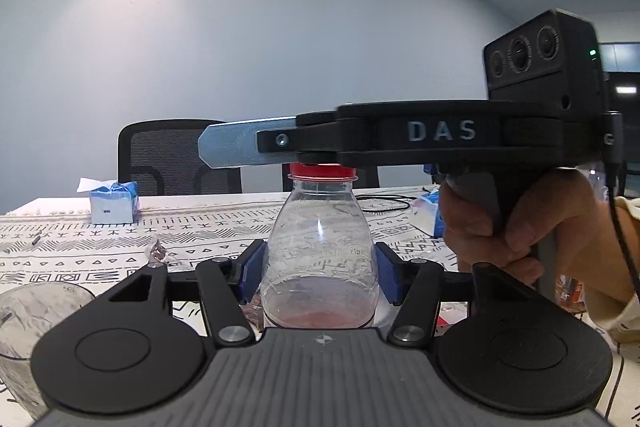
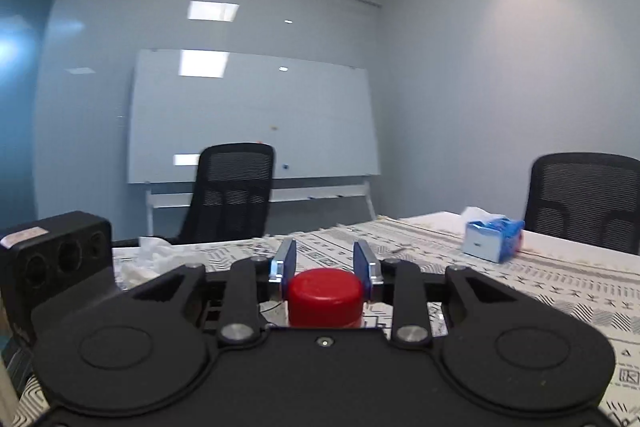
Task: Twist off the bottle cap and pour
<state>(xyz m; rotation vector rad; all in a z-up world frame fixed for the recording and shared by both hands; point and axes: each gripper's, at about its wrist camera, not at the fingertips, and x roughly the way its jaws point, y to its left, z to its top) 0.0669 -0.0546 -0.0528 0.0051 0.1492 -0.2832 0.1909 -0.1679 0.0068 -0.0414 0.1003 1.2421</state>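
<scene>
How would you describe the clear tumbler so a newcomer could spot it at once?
Start at the table with the black-and-white patterned cloth. In the left wrist view, look left of the clear plastic bottle with a red cap, near the picture's lower left edge. There stands the clear, scuffed plastic tumbler: open-topped and capless, unlike the bottle.

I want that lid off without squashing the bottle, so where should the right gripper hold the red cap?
Grip the red cap by its round side wall, coming in level from the side above the bottle, as the right gripper sits now.
</scene>
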